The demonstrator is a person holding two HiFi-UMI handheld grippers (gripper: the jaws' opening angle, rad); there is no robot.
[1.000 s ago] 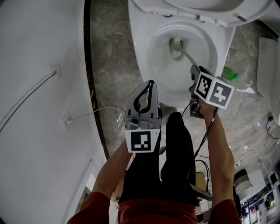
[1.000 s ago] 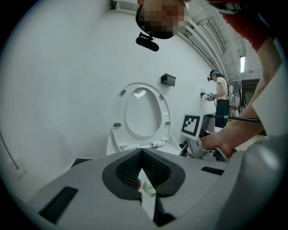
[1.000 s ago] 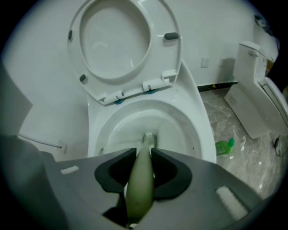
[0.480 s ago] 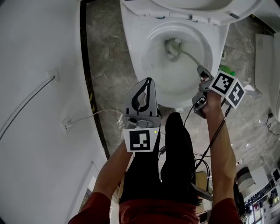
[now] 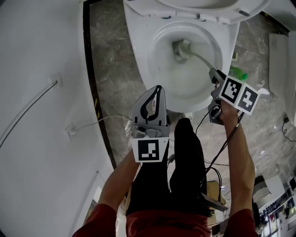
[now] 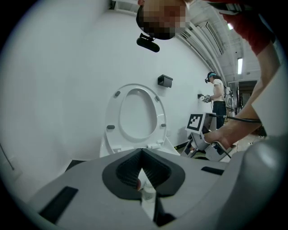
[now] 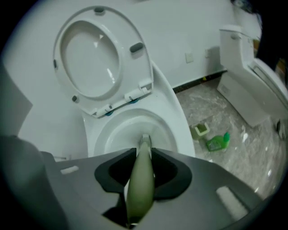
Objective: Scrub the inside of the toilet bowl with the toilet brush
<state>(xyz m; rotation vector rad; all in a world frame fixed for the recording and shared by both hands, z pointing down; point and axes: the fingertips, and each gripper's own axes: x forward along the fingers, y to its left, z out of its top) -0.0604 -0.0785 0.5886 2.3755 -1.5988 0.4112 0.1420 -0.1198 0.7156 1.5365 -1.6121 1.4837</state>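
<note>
Nearby, green bottle [image 5: 238, 73] beside toilet [image 5: 137, 46]

The white ceramic toilet bowl [image 5: 138, 55] fills the top centre of the head view, its white oval seat [image 5: 208, 11] raised behind it. The grey long-handled toilet brush [image 5: 181, 48] has its head in the bowl; the handle runs down-right into the right tongs [image 5: 214, 76] at the bowl's right rim. The left tongs [image 5: 158, 90] sit at frame centre, before the front rim. A green plastic bottle [image 5: 237, 74] lies on the grey stone floor [image 5: 113, 69], right of the bowl.
</note>
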